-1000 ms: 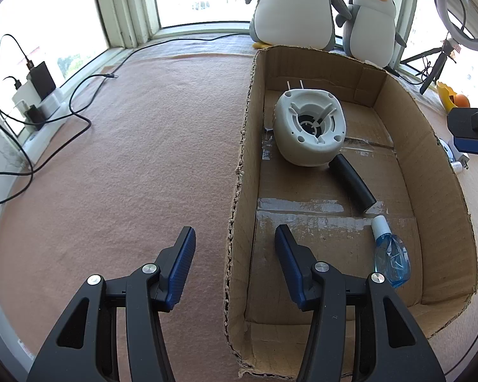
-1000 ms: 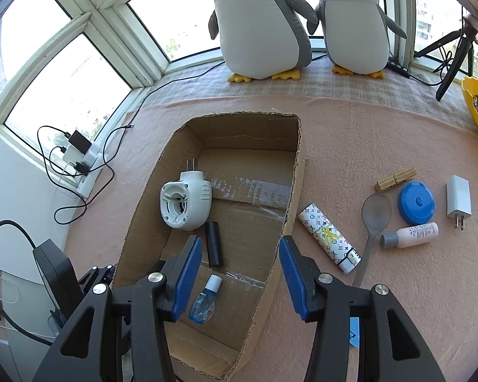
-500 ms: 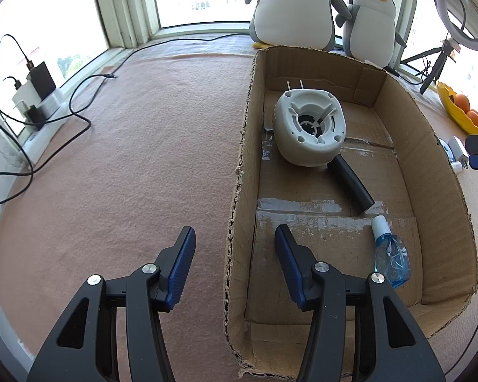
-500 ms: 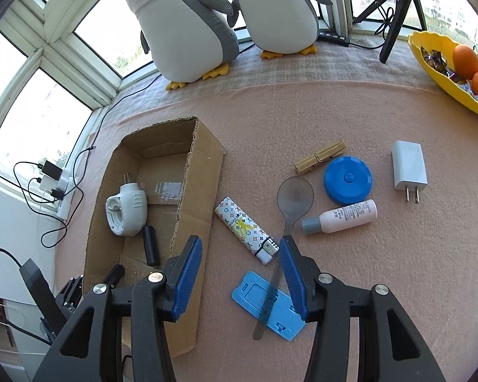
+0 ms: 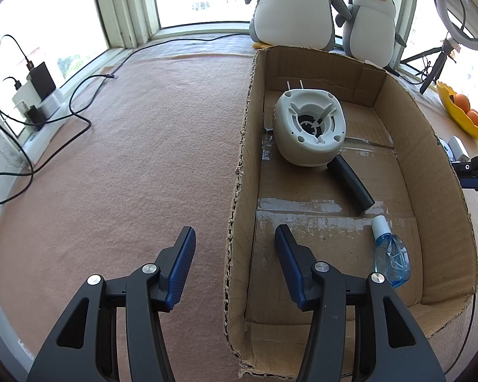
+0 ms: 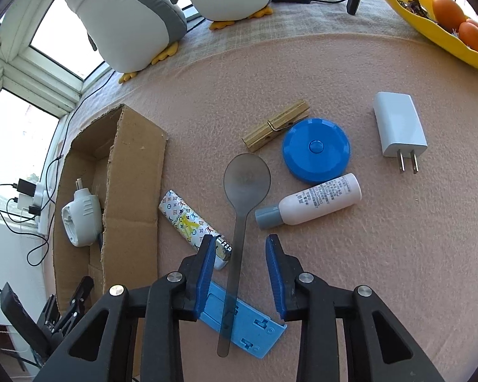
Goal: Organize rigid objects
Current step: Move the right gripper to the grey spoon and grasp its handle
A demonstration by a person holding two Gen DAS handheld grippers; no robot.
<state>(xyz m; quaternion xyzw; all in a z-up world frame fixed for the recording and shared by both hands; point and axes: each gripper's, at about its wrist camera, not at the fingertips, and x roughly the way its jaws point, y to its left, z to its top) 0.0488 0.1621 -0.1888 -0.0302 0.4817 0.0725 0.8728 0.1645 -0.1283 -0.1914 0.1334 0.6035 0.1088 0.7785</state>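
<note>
**Right jaws closing astride the spoon handle**

The right gripper [image 6: 240, 251] is narrowing, its blue pads either side of the translucent grey spoon [image 6: 239, 222], not yet pressing it. The handle crosses a blue plastic plate [image 6: 248, 324]; a patterned lighter [image 6: 192, 222] lies just left. Open mat spreads right.

The left gripper [image 5: 235, 254] straddles the cardboard box [image 5: 235, 191] wall, at its narrowest, holding nothing visible.
</note>
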